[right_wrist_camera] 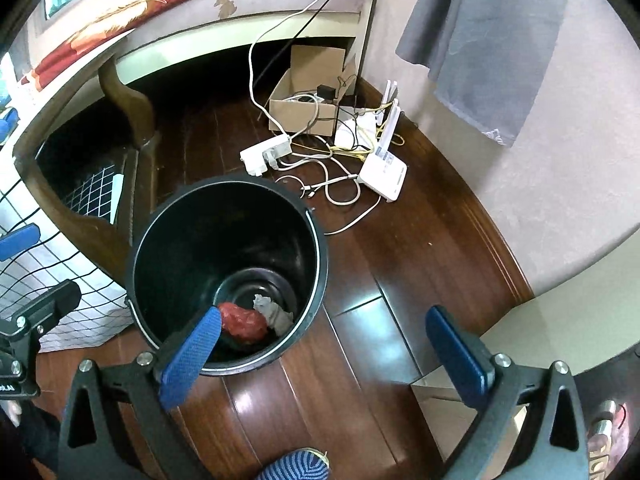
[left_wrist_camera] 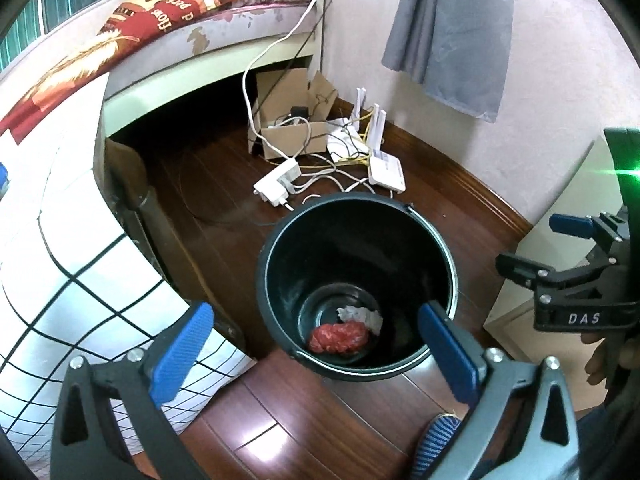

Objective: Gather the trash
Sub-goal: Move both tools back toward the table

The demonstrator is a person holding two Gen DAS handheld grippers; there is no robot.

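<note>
Only the right wrist shows router (right_wrist_camera: 382,174) fully (bucket (right_wrist_camera: 176,224) nearer).

Cardboard box (left_wrist_camera: 294,136), white router (right_wrist_camera: 383,174), power strip (left_wrist_camera: 277,185) on wood floor (right_wrist_camera: 360,360).

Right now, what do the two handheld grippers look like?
Both match: the left gripper and the right gripper have black triangular-cutout frames with silver bolts and blue textured pads on the jaws. The right one's body carries white lettering "DAS".
</note>
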